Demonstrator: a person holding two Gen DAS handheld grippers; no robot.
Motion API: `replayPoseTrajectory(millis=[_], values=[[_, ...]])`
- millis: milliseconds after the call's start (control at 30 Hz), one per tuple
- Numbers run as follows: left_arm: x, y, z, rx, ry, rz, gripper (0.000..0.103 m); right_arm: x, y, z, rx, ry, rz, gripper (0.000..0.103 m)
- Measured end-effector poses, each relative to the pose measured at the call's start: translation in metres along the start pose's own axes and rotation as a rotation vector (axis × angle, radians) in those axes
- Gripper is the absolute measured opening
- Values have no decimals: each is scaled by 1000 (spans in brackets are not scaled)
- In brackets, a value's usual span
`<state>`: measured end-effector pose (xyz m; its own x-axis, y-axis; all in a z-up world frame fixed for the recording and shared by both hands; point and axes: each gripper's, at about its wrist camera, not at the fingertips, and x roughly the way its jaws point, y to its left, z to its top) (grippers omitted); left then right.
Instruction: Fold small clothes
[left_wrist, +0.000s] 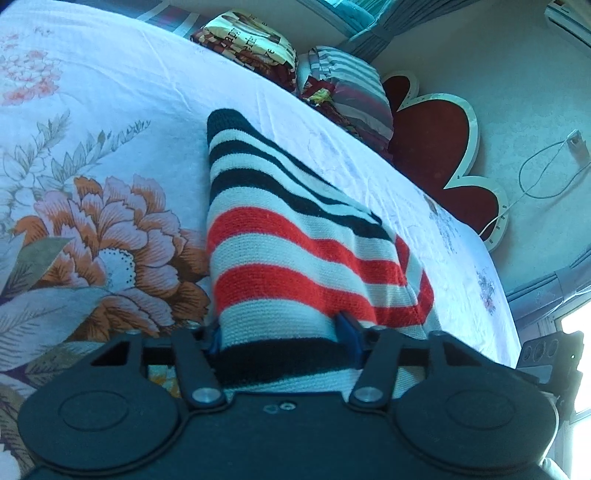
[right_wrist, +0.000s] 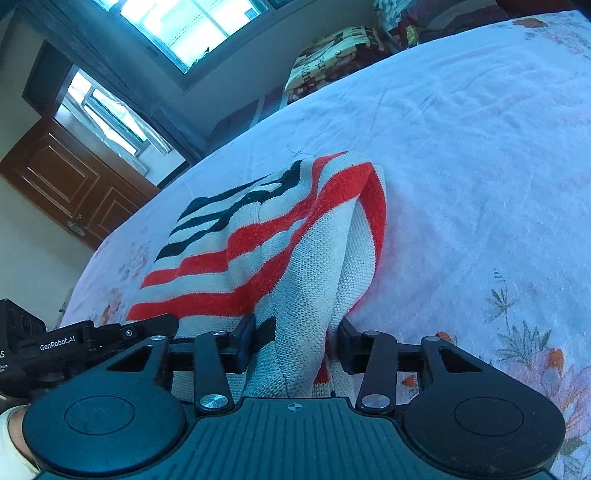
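Striped knit (left_wrist: 295, 236): lies on the bedsheet (left_wrist: 110, 92), stretching ahead of both grippers, near hem bunched between their jaws.
Left gripper (left_wrist: 282, 338): pinching the near hem, dark band at the pads.
Right gripper (right_wrist: 295, 343): pinching a gathered fold of the same hem.
Doing it well: lift both corners evenly, keep the hem taut, carry it forward to the far edge.
Risk: uneven grip, one-layer slip.

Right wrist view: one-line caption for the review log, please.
Right claw closed on a bunched edge of the striped knit garment, which lies on the floral bedsheet.
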<state>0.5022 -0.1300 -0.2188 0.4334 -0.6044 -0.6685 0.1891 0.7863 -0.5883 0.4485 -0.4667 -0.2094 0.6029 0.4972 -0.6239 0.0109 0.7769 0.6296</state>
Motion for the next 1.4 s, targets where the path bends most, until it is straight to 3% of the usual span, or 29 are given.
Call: replayPoseTrajectory(millis=[267, 433, 667, 867, 1133, 1400], values=[[-9, -8, 1, 34, -45, -9, 35, -12, 15, -4, 27, -70, 15, 39], [-30, -16, 5, 75, -81, -25, 35, -19, 41, -8, 15, -100, 49, 39], [-87, 7, 15, 81, -149, -9, 35, -3, 107, -12, -19, -99, 113, 39], [-153, 58, 27, 73, -204, 23, 35, 40, 185, -30, -49, -87, 156, 39], [-234, 159, 59, 65, -239, 54, 35, 122, 291, -66, -57, -70, 177, 39], [-276, 250, 92, 55, -258, 110, 35, 210, 350, -82, -59, -38, 193, 39]])
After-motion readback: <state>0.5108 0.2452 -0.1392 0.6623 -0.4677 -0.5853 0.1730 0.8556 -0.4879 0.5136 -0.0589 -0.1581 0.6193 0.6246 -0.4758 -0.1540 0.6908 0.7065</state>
